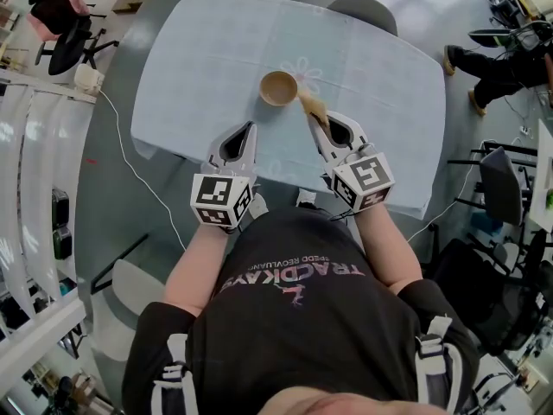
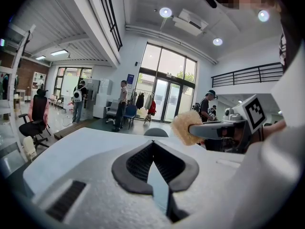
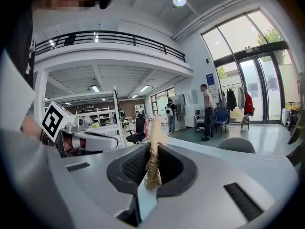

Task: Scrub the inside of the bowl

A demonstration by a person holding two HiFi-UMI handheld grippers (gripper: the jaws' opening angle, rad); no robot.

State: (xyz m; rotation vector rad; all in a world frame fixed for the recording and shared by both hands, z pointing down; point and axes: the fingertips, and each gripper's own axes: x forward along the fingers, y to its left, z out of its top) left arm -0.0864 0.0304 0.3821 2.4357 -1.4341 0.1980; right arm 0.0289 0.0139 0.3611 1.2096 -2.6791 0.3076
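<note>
A round wooden bowl [image 1: 278, 87] stands upright on the table's pale blue cloth [image 1: 199, 59], past both grippers. My right gripper [image 1: 316, 121] is shut on a tan fibrous scrubber [image 1: 312, 105], whose tip lies just right of the bowl's rim. In the right gripper view the scrubber [image 3: 153, 162] is pinched between the dark pads. My left gripper [image 1: 250, 128] is shut with nothing in it, short of the bowl to its near left; its pads [image 2: 138, 162] meet. The scrubber [image 2: 187, 127] shows in the left gripper view too. The bowl is in neither gripper view.
A grey chair [image 1: 363, 9] stands at the table's far side. A black office chair [image 1: 65, 26] is at the far left, a dark chair [image 1: 503, 175] at the right. A seated person [image 1: 497, 63] is at the upper right. Cables cross the floor.
</note>
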